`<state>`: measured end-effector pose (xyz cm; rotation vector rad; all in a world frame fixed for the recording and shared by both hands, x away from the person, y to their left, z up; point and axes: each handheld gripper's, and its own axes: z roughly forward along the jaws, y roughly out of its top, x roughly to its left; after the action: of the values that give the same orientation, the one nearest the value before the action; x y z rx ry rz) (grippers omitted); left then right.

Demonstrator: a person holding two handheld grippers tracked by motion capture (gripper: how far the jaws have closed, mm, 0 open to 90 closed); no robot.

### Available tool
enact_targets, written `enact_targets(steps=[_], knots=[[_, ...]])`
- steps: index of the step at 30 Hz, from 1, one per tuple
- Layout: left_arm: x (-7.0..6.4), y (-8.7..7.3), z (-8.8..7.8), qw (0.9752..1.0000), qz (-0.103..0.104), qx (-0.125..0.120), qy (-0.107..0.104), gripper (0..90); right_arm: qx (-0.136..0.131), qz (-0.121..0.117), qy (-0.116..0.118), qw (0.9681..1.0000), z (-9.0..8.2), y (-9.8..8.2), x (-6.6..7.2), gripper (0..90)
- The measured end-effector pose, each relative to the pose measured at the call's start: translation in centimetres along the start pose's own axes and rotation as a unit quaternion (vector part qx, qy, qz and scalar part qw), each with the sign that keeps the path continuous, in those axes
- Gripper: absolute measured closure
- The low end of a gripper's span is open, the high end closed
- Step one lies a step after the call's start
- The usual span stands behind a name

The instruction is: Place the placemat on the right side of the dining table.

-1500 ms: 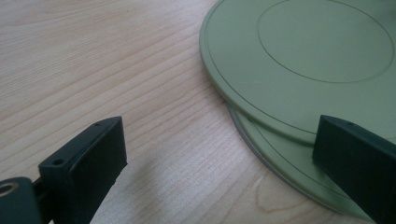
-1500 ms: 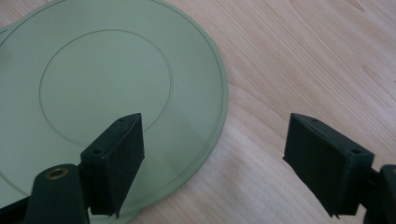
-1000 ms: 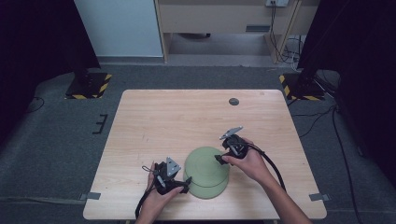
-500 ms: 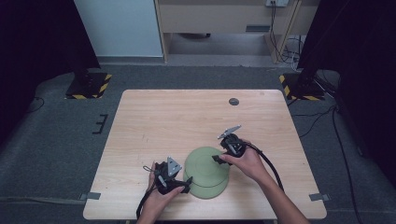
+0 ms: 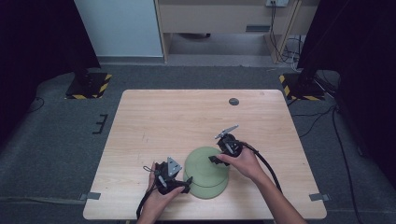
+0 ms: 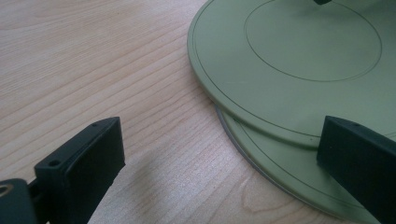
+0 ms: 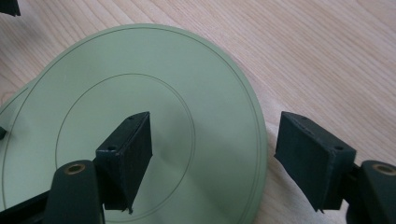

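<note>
Two pale green plates lie stacked near the table's front edge, the upper plate shifted off the lower plate. My left gripper is open at the stack's left rim, one jaw over bare wood and the other over the plates' edge. My right gripper is open at the upper plate's right rim. One of its jaws hangs above the plate, the other outside the rim over the table. Neither gripper's pads press on anything.
The wooden table has a small dark disc near its far right edge. Black cables trail from both grippers toward the front edge. Stand bases with yellow-black stripes sit on the floor beyond the table.
My right gripper has edged slightly left over the upper plate's rim. The left gripper and both plates have stayed put.
</note>
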<state>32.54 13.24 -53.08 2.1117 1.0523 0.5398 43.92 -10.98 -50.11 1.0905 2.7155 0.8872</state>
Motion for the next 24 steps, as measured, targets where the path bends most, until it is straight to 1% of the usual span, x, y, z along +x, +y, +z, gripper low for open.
enact_targets(steps=[4, 5, 9, 10, 12, 14, 15, 16, 24], knots=[[-0.1, 0.0, 0.0, 1.0000, 0.001, -0.002, 0.002, 1.0, 0.007, 0.001, 0.001, 1.0000, 0.5, 0.1, -0.2, 24.7], [-0.1, 0.0, 0.0, 1.0000, 0.001, -0.002, 0.003, 1.1, 0.007, 0.006, 0.001, 1.0000, 0.6, 0.1, -0.2, 24.1], [-0.2, 0.0, -0.1, 1.0000, 0.004, -0.001, 0.002, 1.5, 0.011, 0.010, 0.008, 0.9999, 0.9, 0.1, -0.6, 20.9], [-0.2, 0.0, -0.1, 1.0000, 0.003, -0.001, 0.001, 1.5, 0.010, 0.017, 0.014, 0.9997, 1.1, 0.1, -0.8, 19.2], [-0.2, 0.0, -0.1, 1.0000, 0.004, -0.001, 0.000, 1.5, 0.011, 0.021, 0.016, 0.9996, 1.2, 0.2, -1.0, 16.8], [-0.3, -0.1, -0.1, 1.0000, 0.004, -0.001, -0.001, 1.4, 0.012, 0.020, 0.020, 0.9995, 1.3, 0.2, -1.1, 16.2], [-0.3, -0.1, -0.1, 1.0000, 0.004, -0.001, -0.001, 1.4, 0.012, 0.020, 0.020, 0.9995, 1.3, 0.2, -1.1, 16.2], [-0.3, -0.1, -0.1, 1.0000, 0.004, -0.002, -0.001, 1.4, 0.016, 0.023, 0.028, 0.9992, 1.4, 0.2, -0.9, 15.8], [-0.3, -0.1, 0.0, 1.0000, 0.007, -0.003, 0.000, 0.9, 0.020, 0.013, 0.041, 0.9989, 1.7, 0.5, -0.4, 17.4]])
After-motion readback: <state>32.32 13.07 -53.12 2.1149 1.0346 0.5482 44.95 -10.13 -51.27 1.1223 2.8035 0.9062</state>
